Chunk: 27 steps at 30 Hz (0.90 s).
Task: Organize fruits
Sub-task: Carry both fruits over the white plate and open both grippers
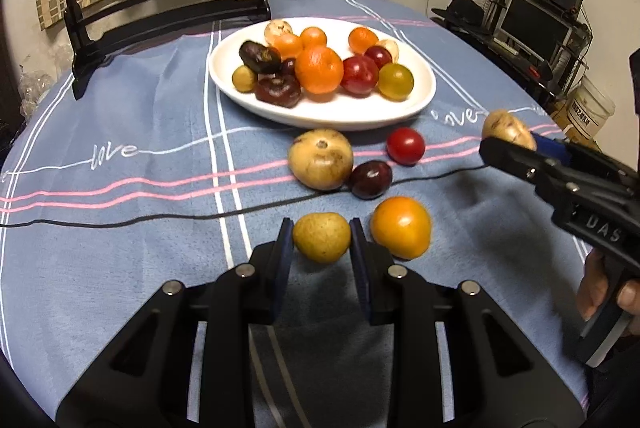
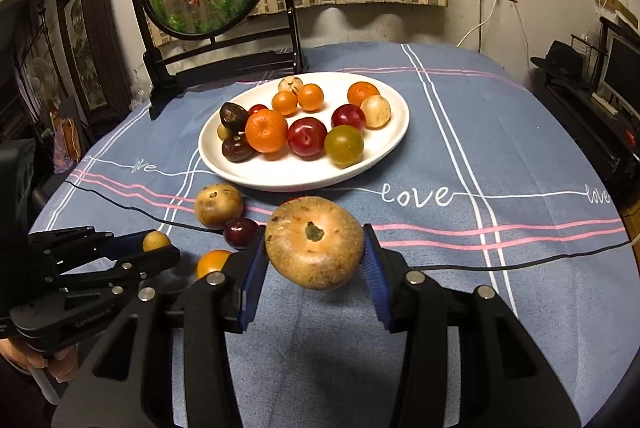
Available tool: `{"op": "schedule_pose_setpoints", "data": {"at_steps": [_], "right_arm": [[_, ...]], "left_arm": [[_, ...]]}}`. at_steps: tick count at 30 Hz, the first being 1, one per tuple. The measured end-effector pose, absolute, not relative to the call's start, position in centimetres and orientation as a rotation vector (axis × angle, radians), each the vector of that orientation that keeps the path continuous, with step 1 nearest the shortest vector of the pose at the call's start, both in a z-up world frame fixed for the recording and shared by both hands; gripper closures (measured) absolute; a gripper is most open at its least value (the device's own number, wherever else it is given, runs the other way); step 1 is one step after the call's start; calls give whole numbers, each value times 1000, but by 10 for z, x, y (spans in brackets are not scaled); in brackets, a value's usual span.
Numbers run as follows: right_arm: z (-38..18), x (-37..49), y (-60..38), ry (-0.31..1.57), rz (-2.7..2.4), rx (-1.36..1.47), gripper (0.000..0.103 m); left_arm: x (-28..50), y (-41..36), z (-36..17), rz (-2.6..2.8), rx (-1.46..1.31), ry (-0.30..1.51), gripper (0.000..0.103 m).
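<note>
plate (image 2: pixel 384 147) behind 4 loose fruits (image 1: pixel 322 159) | cable (image 1: pixel 160 220) across cloth (image 1: pixel 120 260)

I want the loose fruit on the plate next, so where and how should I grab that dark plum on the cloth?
Take the dark plum across its round middle from above, tongs set front and back. The tan fruit touches its left side and the black cable lies close in front, so a sideways approach looks crowded.

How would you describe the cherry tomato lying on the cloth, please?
Start at the white plate of fruit on the blue tablecloth. Just off its near rim lies a small red tomato, right of a large tan fruit. It is the only bright red fruit off the plate.
</note>
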State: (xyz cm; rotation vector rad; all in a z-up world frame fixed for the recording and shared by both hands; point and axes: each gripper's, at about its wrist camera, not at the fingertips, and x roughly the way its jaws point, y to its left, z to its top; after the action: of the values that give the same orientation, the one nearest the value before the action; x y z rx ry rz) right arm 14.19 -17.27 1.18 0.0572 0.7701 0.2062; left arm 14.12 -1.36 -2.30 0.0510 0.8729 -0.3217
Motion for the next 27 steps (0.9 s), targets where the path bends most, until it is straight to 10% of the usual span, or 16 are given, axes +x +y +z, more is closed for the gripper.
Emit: {"op": "schedule_pose_setpoints", "data": {"at_steps": [27], "right_arm": [[55, 207, -168, 707, 240, -115, 57]], "left_arm": [[235, -28, 50, -276, 53, 802, 75]]}}
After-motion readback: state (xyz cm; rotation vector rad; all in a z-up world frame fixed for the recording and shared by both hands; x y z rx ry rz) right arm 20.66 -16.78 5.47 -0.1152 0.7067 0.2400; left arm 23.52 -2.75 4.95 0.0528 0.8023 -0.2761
